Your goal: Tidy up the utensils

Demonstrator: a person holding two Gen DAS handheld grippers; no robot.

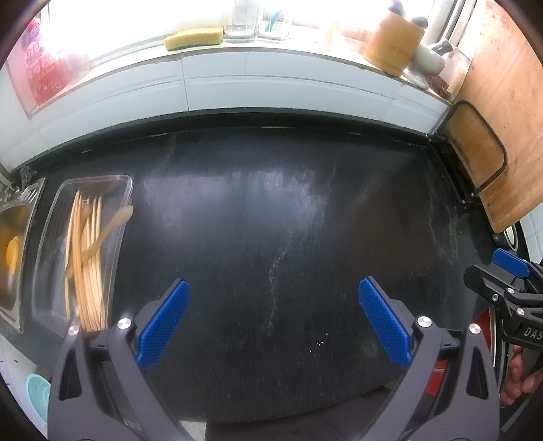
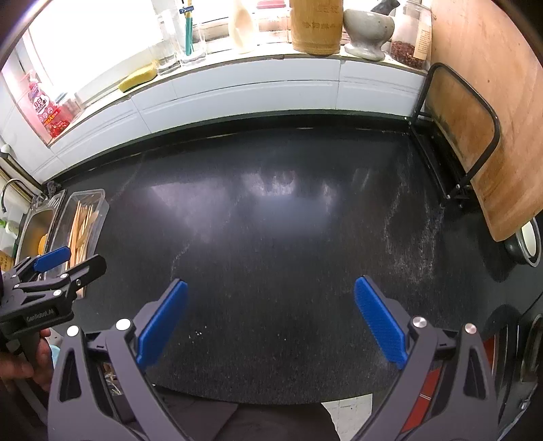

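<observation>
A clear plastic tray point(image 1: 119, 181) stands at the left end of the black counter point(image 1: 271, 210), beside the sink. It holds several wooden chopsticks point(image 1: 89, 271) and a wooden spoon point(image 1: 112, 225) that leans over the tray's right rim. The tray also shows in the right wrist view point(image 2: 103, 207), with chopsticks point(image 2: 79, 234) in it. My left gripper point(image 1: 273, 291) is open and empty over the counter's front, to the right of the tray. My right gripper point(image 2: 270, 291) is open and empty over the counter's middle. Each gripper shows at the edge of the other's view.
A steel sink point(image 1: 15, 237) lies left of the tray. A wooden cutting board point(image 1: 509, 112) in a black wire rack point(image 1: 488, 169) stands at the right. The windowsill holds a yellow sponge point(image 1: 193, 37), glasses, a bamboo holder point(image 2: 315, 25) and a stone mortar point(image 2: 368, 29).
</observation>
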